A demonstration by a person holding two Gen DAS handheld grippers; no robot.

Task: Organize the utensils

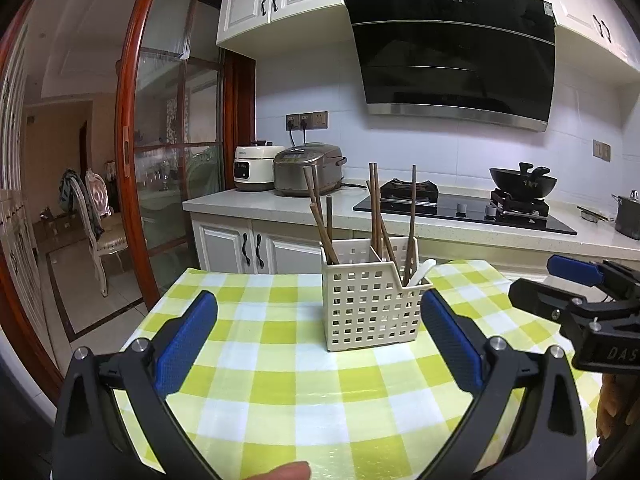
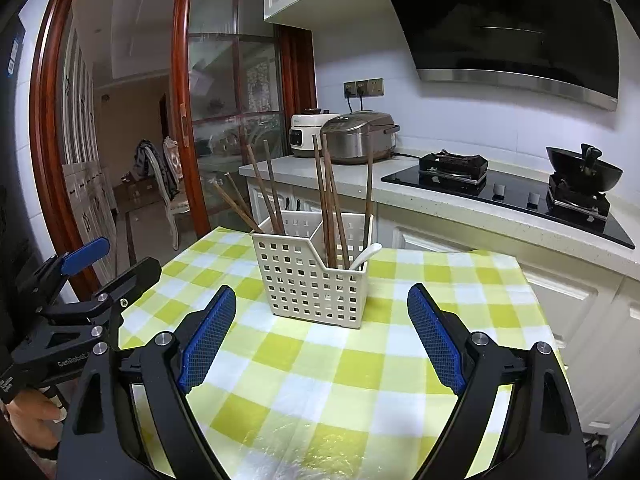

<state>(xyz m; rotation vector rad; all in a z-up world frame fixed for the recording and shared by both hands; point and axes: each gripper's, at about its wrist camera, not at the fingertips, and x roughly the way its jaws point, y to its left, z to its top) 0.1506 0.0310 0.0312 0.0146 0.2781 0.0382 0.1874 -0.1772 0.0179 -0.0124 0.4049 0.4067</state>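
Observation:
A cream perforated utensil holder [image 1: 370, 304] stands on the green-checked table [image 1: 280, 380]; it also shows in the right wrist view [image 2: 310, 280]. Several brown chopsticks [image 1: 376, 208] stand in its compartments, and a white spoon [image 1: 422, 272] leans in the right one. The chopsticks [image 2: 330, 208] and spoon [image 2: 366, 254] show in the right wrist view too. My left gripper [image 1: 320, 312] is open and empty, short of the holder. My right gripper [image 2: 322, 304] is open and empty, just before the holder. The right gripper shows at the left view's right edge [image 1: 568, 280].
Behind the table runs a counter [image 1: 260, 204] with two rice cookers [image 1: 308, 170], a black hob [image 1: 460, 204] and a wok [image 1: 522, 182]. A glass sliding door [image 1: 176, 140] and a chair [image 1: 96, 220] are at left. The table's edges fall off left and right.

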